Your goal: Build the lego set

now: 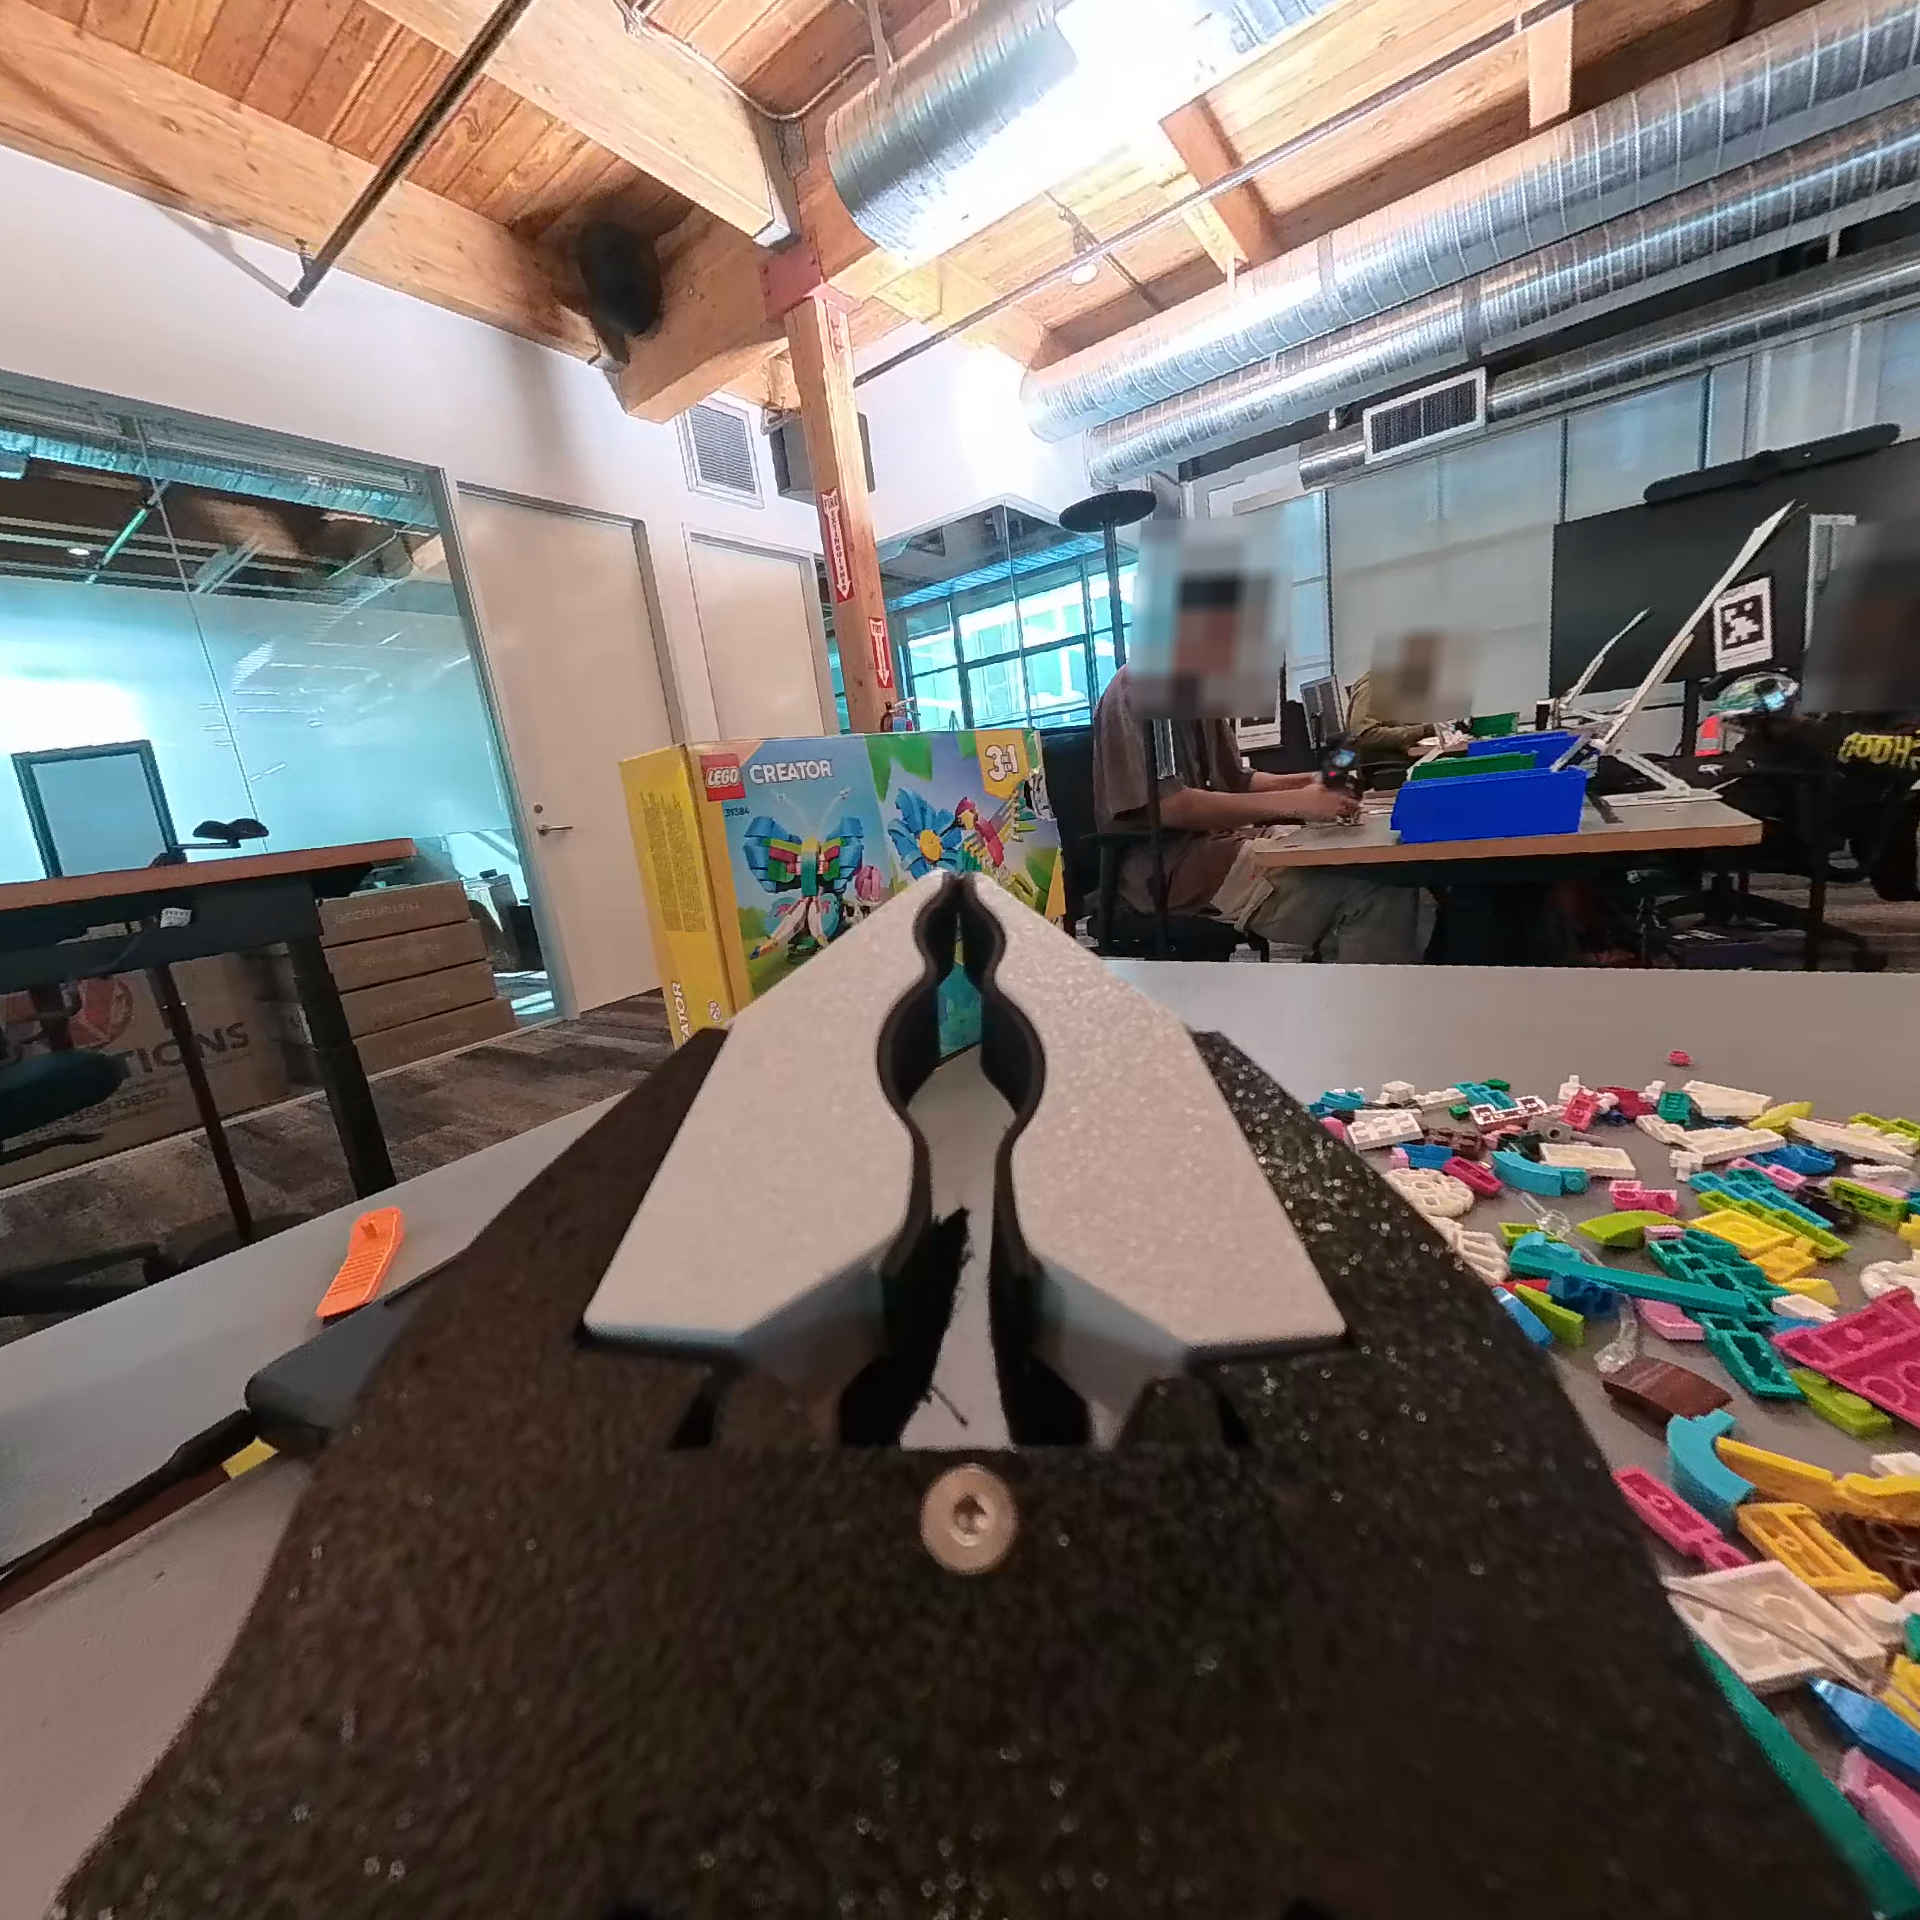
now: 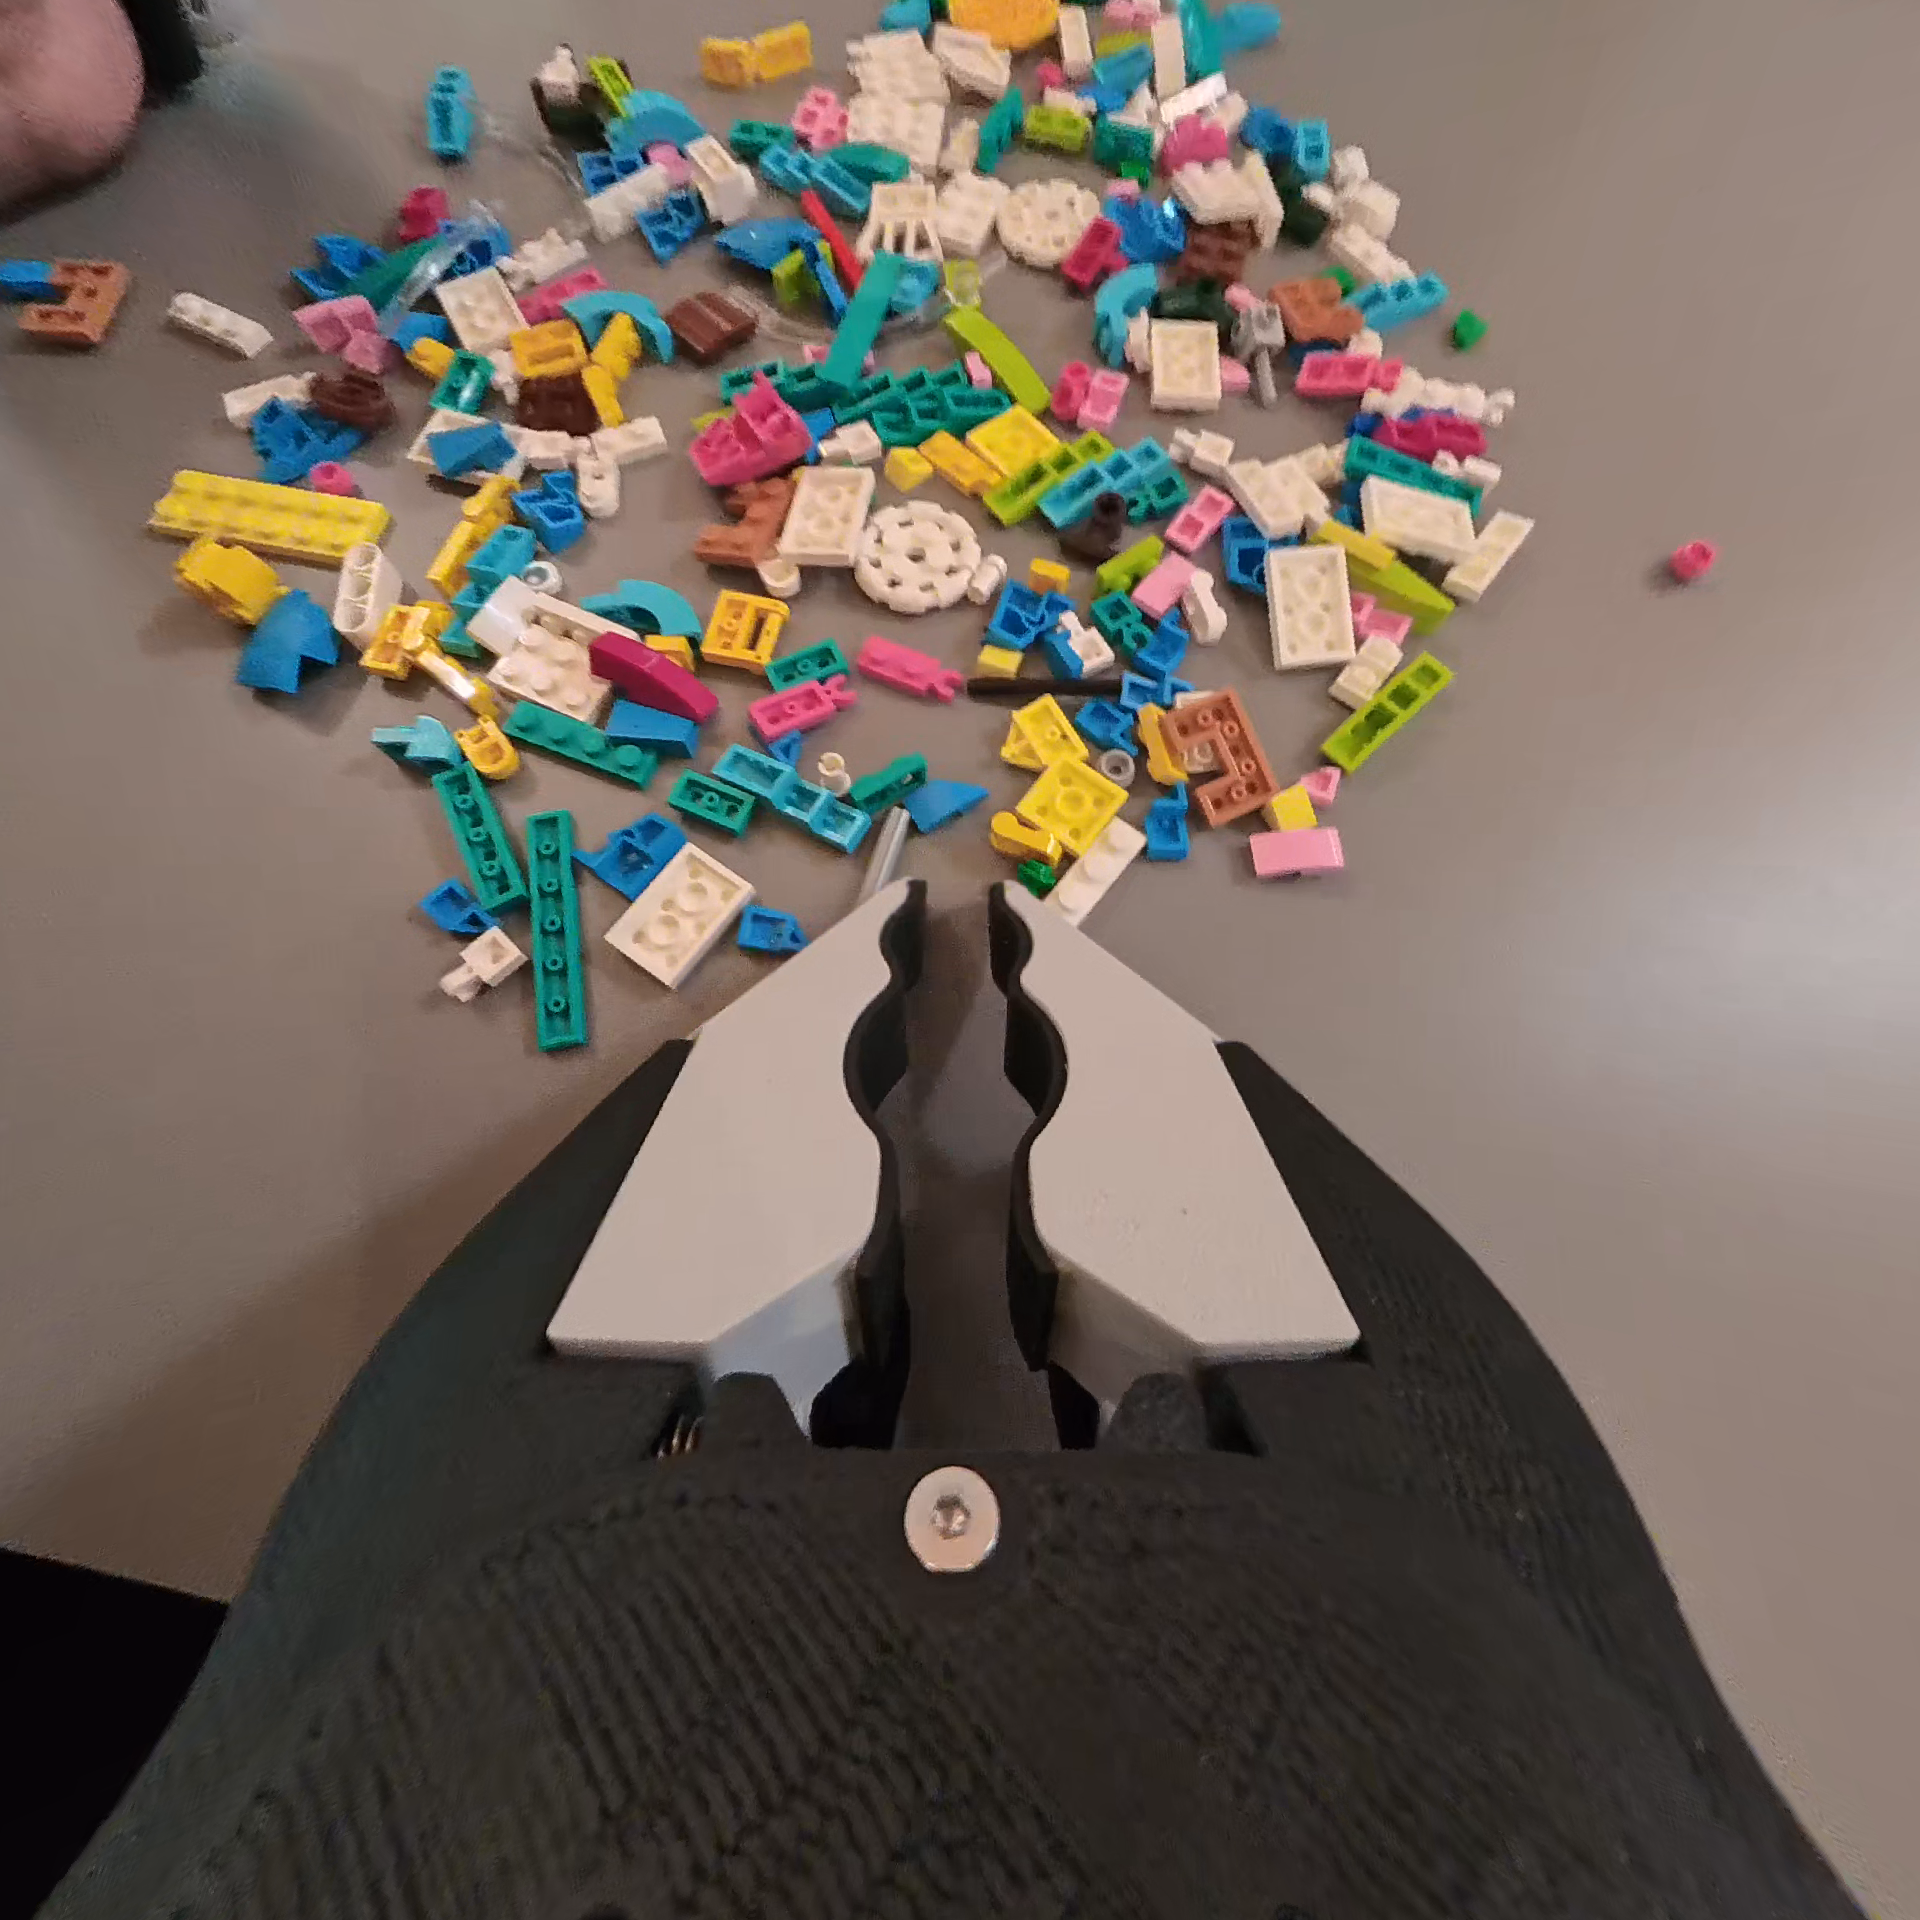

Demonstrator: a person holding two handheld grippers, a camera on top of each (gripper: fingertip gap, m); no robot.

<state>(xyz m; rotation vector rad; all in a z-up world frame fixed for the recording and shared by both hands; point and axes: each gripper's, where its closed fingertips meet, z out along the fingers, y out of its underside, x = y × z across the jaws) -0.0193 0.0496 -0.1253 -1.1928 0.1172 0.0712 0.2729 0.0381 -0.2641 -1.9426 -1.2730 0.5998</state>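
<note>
A wide pile of loose lego pieces (image 2: 862, 436) in teal, blue, white, yellow, pink, lime and brown lies scattered on the grey table (image 2: 1610, 987). It also shows at the right of the left wrist view (image 1: 1683, 1257). My right gripper (image 2: 956, 899) hovers above the near edge of the pile, its jaws slightly apart and empty. My left gripper (image 1: 958, 885) is raised and level, left of the pile, jaws closed with nothing between them. The lego set box (image 1: 831, 852) stands upright behind its tips.
An orange brick separator (image 1: 358, 1262) lies on the table at the left. A single pink piece (image 2: 1691, 561) sits apart to the right of the pile. A hand (image 2: 52, 94) shows at the far left corner. People sit at a desk (image 1: 1507, 842) beyond the table. Spacing between my two grippers at the tips: around 35 centimetres.
</note>
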